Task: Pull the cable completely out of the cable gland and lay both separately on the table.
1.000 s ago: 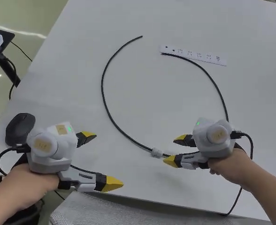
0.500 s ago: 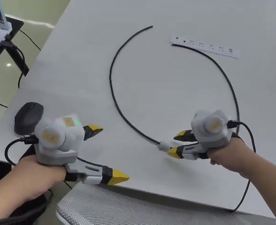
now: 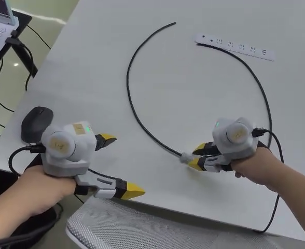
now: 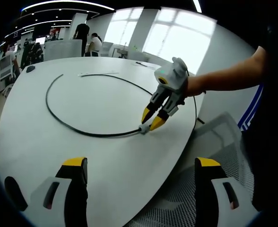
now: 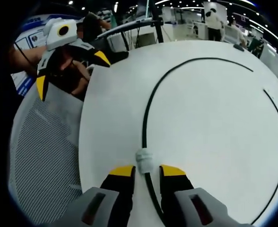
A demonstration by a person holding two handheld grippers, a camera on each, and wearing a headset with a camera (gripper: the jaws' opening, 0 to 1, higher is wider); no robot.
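The small white cable gland sits on the black cable, which curves in a wide arc across the worktop, near its near edge. The right tongs are narrowly spread astride the cable just behind the gland, not pinching. The left tongs hang wide apart and empty, well to the left. With nothing anchoring either piece, a pull would likely drag both along together.

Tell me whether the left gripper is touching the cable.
Apart. Head view: left gripper hovers at the near edge, bare table between it and the cable.
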